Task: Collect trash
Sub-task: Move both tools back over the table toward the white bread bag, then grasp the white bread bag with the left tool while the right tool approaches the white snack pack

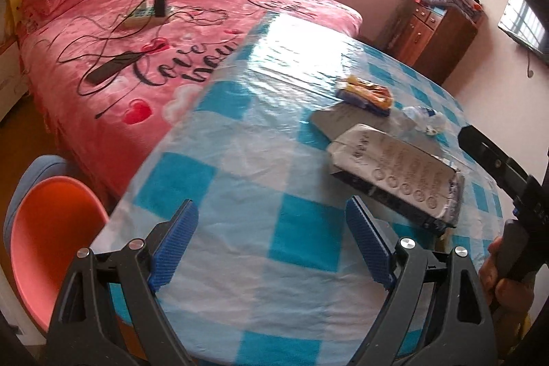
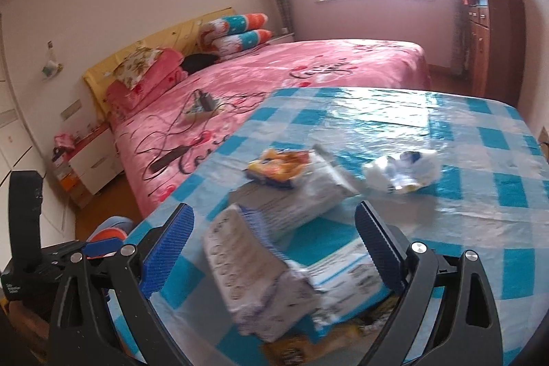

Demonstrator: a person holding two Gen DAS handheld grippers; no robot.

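Blue-checked tablecloth | wrappers scattered | left gripper jaws apart | right gripper jaws apart, empty

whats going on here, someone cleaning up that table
A person holds a two-finger tool in each hand over a table with a blue checked cloth, set to collect trash. Both the left tool and the right tool are open and hold nothing. A white packet lies between the right tool's fingers, ungripped. An orange snack wrapper and crumpled plastic lie beyond.
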